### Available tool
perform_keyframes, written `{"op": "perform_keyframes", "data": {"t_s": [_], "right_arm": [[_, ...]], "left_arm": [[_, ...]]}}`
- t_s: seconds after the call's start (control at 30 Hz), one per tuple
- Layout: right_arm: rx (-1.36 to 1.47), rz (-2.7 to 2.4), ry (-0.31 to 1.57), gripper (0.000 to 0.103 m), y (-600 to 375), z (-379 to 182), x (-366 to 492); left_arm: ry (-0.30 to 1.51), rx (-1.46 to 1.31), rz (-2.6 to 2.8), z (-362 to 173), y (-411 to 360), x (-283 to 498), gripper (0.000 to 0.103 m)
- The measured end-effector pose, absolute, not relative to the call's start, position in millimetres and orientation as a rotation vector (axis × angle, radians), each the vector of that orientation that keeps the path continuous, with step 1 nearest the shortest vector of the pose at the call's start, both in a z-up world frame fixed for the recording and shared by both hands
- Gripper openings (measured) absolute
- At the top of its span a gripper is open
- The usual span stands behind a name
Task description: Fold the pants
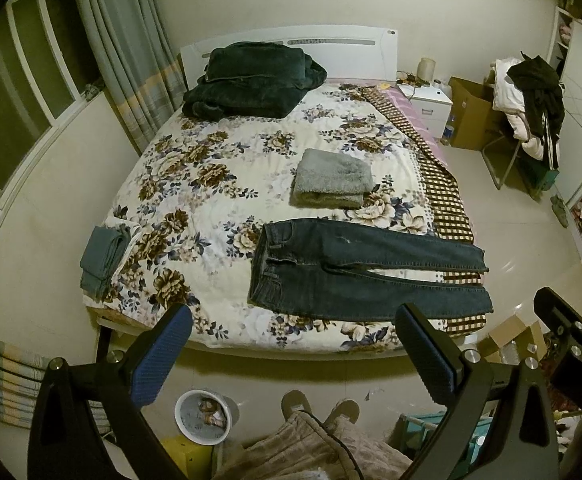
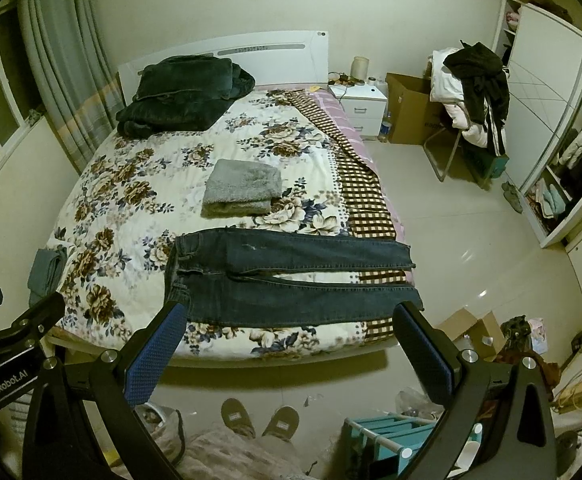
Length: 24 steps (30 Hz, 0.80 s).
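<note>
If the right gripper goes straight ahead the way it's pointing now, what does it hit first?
Most likely the jeans. The right gripper hangs with open jaws off the foot of the bed, aimed over its near edge, where the jeans lie flat. Nothing shows in between, though depth is hard to judge in this fisheye view.

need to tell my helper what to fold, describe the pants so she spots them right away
On the floral bedspread, look along the near foot edge. The jeans lie flat there, waistband left, both legs stretching right. They are dark blue denim and unfolded, unlike the folded grey towel just behind them.
</note>
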State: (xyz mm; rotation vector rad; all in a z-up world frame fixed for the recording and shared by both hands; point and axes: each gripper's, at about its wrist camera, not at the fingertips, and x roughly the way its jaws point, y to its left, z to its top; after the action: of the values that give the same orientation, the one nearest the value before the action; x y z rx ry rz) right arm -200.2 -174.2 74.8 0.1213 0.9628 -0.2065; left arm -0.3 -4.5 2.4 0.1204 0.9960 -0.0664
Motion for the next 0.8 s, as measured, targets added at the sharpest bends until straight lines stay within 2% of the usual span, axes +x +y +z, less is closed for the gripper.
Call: {"op": "perform_keyframes", "data": {"t_s": [0.8], "right_arm": [[0.119,-0.207,0.958,0.103,-171.4,76.5,-200.6]], "left_arm": [[0.993,0.118,-0.068,3.1,-6.2,0.1,0.103]]}}
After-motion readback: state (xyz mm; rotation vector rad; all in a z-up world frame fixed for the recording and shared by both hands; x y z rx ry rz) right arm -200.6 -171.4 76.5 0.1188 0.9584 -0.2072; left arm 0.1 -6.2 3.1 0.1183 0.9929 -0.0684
